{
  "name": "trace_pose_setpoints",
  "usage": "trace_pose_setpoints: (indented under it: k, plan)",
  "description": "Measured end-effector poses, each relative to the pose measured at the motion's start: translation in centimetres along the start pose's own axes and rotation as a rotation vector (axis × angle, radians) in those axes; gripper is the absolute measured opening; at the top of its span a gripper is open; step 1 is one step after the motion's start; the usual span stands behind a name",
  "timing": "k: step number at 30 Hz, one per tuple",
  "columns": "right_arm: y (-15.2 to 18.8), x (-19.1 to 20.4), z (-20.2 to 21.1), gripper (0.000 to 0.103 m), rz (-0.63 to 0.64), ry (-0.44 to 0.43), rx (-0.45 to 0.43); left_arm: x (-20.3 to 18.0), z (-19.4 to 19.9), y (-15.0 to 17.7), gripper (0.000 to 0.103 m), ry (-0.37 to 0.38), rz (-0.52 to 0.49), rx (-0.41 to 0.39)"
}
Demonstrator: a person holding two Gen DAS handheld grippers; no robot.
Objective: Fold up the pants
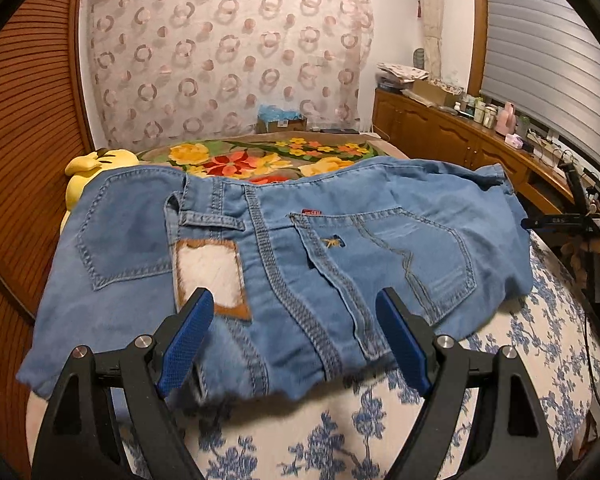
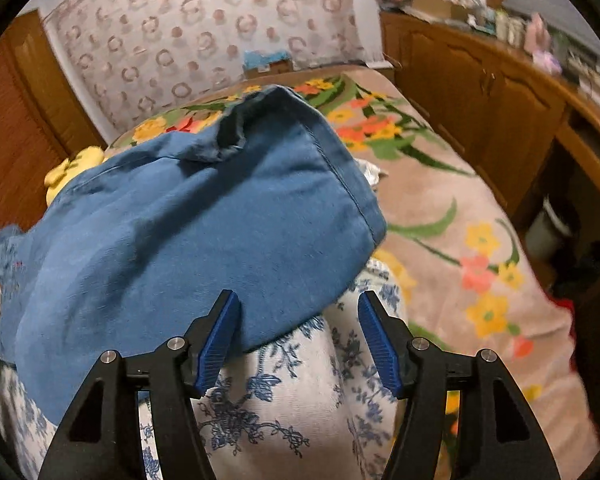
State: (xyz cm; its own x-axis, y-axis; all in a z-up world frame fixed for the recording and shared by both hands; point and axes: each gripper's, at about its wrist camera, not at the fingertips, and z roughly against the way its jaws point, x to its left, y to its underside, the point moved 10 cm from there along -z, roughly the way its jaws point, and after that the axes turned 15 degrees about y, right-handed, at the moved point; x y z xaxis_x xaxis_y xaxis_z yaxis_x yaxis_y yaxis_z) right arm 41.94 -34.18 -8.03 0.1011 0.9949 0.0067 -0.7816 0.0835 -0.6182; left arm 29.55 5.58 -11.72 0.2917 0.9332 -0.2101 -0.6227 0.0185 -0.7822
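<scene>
Close to me, my left hand-held gripper [image 1: 292,336] is spread wide with nothing pinched. It hangs just over the near edge of the light blue denim pants [image 1: 260,248], which lie folded on the bed with the white and blue flower sheet [image 1: 380,432], near its front edge. My right hand-held gripper [image 2: 298,340] is spread too. Only a fold of cloth pokes in beside one blue pad; neither pad is pressing it.

I think the pants are folded once and need one more fold. To do it well, I would bring each gripper down onto the near edge, one at each end, and pinch all the layers together. Then I would lift just a little and lay that edge flat on the far edge, keeping both ends even.

Farther back is the brown blanket with big bright flowers [image 2: 460,220], so I would not push the pants onto it.
</scene>
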Motion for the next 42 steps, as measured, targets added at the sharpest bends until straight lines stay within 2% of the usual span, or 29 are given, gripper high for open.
trace_pose_setpoints:
  k: [6,10,12,15,16,20,26,31,34,37,38,42]
  plan:
    - [-1.1,0.2,-1.9,0.067,-0.097,-0.122,0.047,0.3,0.5,0.9,0.084,-0.003,0.021,-0.001]
    - [-1.8,0.6,-2.8,0.065,-0.089,-0.126,0.061,0.7,1.0,1.3,0.084,-0.008,0.033,-0.003]
    - [-2.0,0.9,-2.4,0.056,-0.057,-0.095,0.037,1.0,1.4,1.3,0.084,-0.012,0.031,-0.007]
    - [-2.9,1.0,-1.5,0.030,-0.013,-0.028,-0.029,1.4,1.9,1.5,0.084,-0.021,0.037,-0.010]
    - [-3.0,1.4,-1.3,0.010,0.007,-0.034,-0.042,1.7,2.1,1.6,0.084,-0.024,0.042,-0.014]
    - [-3.6,3.2,0.2,0.008,0.091,-0.037,-0.110,2.7,2.8,2.1,0.084,-0.042,0.060,-0.019]
    - [-4.0,4.2,2.0,0.008,0.118,-0.042,-0.203,5.0,3.7,3.5,0.084,-0.086,0.098,-0.018]
    - [-2.1,4.3,1.1,0.008,0.154,-0.023,-0.212,6.3,3.6,4.8,0.084,-0.098,0.122,0.003]
    - [-1.4,4.5,0.8,0.008,0.155,-0.017,-0.204,6.4,2.9,4.9,0.076,-0.086,0.123,0.017]
    - [-1.2,4.9,1.4,0.008,0.155,-0.009,-0.204,5.4,2.5,4.4,0.063,-0.053,0.095,0.009]
    - [-1.3,5.0,1.8,0.008,0.156,-0.007,-0.206,5.1,2.3,4.2,0.054,-0.035,0.093,0.005]
    - [-1.5,5.5,2.8,0.008,0.157,0.005,-0.209,4.6,1.9,3.5,0.052,-0.018,0.083,0.005]
